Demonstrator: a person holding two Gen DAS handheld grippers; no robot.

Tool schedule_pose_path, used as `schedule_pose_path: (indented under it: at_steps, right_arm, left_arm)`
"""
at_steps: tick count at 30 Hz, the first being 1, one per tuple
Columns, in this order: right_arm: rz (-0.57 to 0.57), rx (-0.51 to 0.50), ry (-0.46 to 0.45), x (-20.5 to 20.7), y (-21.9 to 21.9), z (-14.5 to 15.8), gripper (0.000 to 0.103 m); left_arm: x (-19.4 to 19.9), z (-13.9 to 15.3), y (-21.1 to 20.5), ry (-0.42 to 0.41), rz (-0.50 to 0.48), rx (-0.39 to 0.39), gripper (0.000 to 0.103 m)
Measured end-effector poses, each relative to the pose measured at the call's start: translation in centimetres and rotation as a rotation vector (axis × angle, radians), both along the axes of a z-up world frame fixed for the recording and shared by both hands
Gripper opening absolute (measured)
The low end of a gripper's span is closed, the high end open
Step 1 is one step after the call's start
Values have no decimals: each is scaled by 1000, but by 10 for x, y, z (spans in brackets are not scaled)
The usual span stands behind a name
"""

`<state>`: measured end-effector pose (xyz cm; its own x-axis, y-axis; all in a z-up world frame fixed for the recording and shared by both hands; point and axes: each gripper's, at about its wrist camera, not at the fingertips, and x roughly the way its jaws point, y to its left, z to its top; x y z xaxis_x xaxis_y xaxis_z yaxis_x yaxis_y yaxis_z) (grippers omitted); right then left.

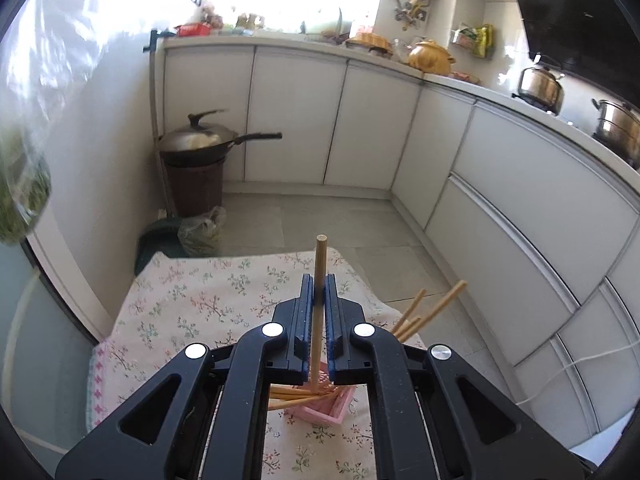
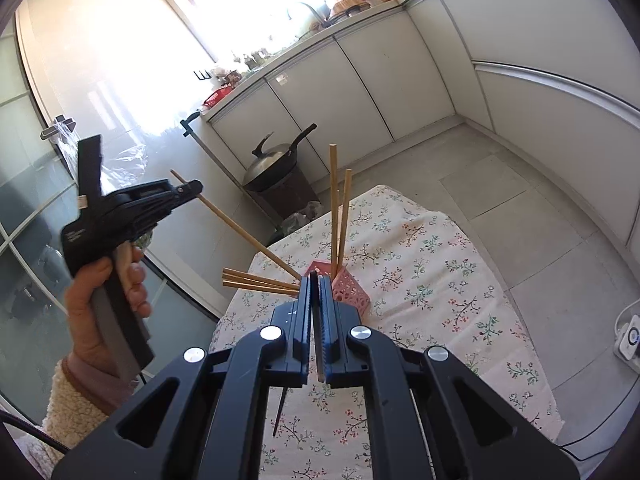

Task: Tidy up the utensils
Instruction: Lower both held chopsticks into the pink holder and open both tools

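Observation:
My left gripper (image 1: 319, 285) is shut on a wooden chopstick (image 1: 320, 264) whose lower end reaches into the pink perforated holder (image 1: 328, 408) on the floral tablecloth. Several more chopsticks (image 1: 428, 312) lean out of the holder. In the right wrist view the left gripper (image 2: 192, 189) is held at the left, its chopstick (image 2: 240, 226) slanting down to the pink holder (image 2: 352, 292). My right gripper (image 2: 318, 280) is shut on a thin dark flat utensil (image 2: 319, 328), with a dark thin end (image 2: 280, 408) showing below, just in front of the holder.
The small table has a floral cloth (image 2: 420, 264) and drops to a tiled floor (image 2: 520, 184). White cabinets (image 1: 296, 116) line the back and right. A wok on a brown bin (image 1: 200, 152) stands in the corner. Pots (image 1: 540, 86) sit on the counter.

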<state>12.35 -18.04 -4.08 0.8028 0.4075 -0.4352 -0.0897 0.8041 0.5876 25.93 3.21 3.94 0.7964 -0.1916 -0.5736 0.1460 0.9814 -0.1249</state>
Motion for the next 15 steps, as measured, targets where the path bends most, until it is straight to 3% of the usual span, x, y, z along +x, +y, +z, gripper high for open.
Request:
schedule_pose_path:
  at_steps: [5, 15]
  right_arm:
    - [-2, -4, 9, 0, 0, 0, 5]
    - [-6, -22, 18, 2, 6, -1, 5]
  left_arm:
    - [12, -36, 10, 74, 17, -40, 9]
    - [-46, -21, 40, -4, 64, -57, 20]
